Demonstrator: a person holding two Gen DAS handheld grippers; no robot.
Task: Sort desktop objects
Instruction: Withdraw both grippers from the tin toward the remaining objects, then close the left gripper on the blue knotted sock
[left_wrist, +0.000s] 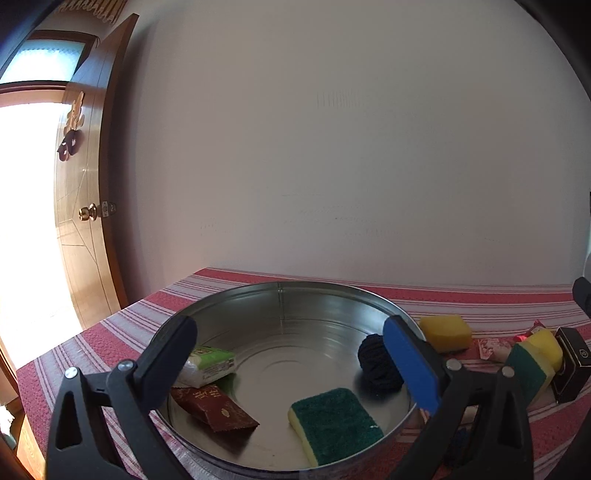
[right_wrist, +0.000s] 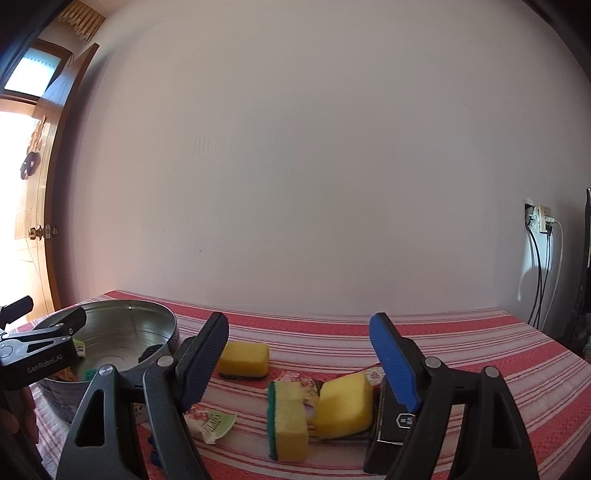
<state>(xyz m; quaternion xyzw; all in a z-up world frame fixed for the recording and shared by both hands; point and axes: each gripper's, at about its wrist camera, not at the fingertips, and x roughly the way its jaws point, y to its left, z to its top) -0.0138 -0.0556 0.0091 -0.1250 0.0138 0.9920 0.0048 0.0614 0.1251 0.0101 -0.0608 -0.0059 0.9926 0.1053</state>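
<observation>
Metal basin (left_wrist: 280, 306) on the striped tablecloth (right_wrist: 461, 354) holds a green-topped sponge (left_wrist: 334, 421), dark yarn ball (left_wrist: 375, 363), brown packet (left_wrist: 214, 406) and green-labelled packet (left_wrist: 210, 363). Left gripper (left_wrist: 291, 363) and right gripper (right_wrist: 301, 363) both gape wide, empty. Loose sponges (right_wrist: 343, 406) lie beside the basin.

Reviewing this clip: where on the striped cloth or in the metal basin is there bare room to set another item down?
The round metal basin has bare floor at its middle, between the white-green packet, the dark yarn ball and the green-topped sponge. The red striped tablecloth lies bare behind and right of the black box. It is crowded around the yellow sponges.
</observation>
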